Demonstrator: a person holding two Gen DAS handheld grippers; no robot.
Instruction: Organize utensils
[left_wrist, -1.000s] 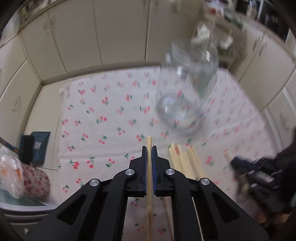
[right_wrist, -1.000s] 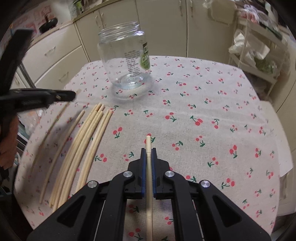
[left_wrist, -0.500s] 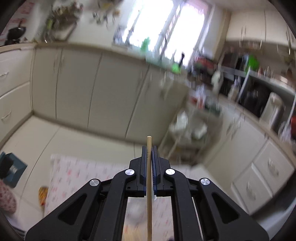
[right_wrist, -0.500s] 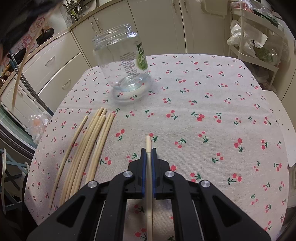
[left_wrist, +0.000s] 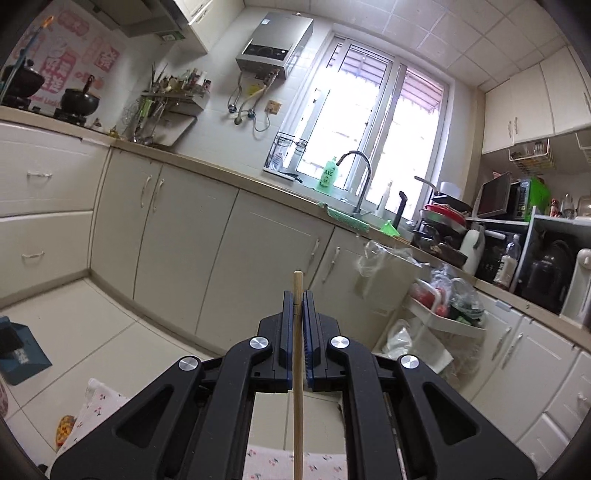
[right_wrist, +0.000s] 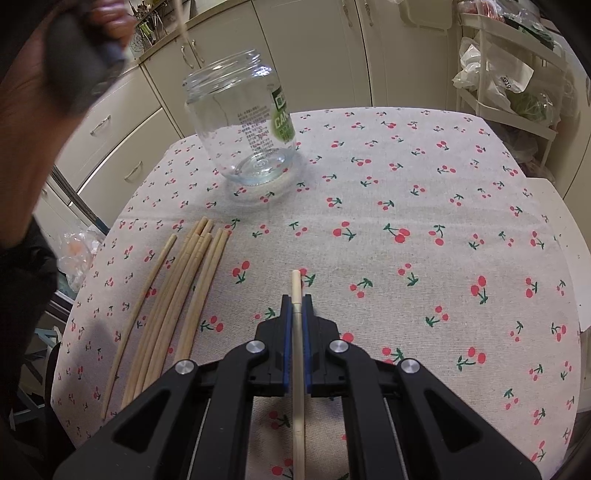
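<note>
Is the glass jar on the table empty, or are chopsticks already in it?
Empty: the glass jar stands upright, only cloth showing through its clear walls.

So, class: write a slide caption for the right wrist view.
Right gripper clamps one chopstick above loose chopsticks and an empty jar.

The green bottle (left_wrist: 326, 180) by the window reads "AXE" on its label. On the glass jar (right_wrist: 242, 122), a green label (right_wrist: 282, 117) starts with "CA", the rest curving out of sight, and the fine print beside it is too small to read. A plastic bag (right_wrist: 495, 75) on the shelf shows "2010". The pink wall stickers (left_wrist: 79, 55) carry characters I can't make out.
</note>
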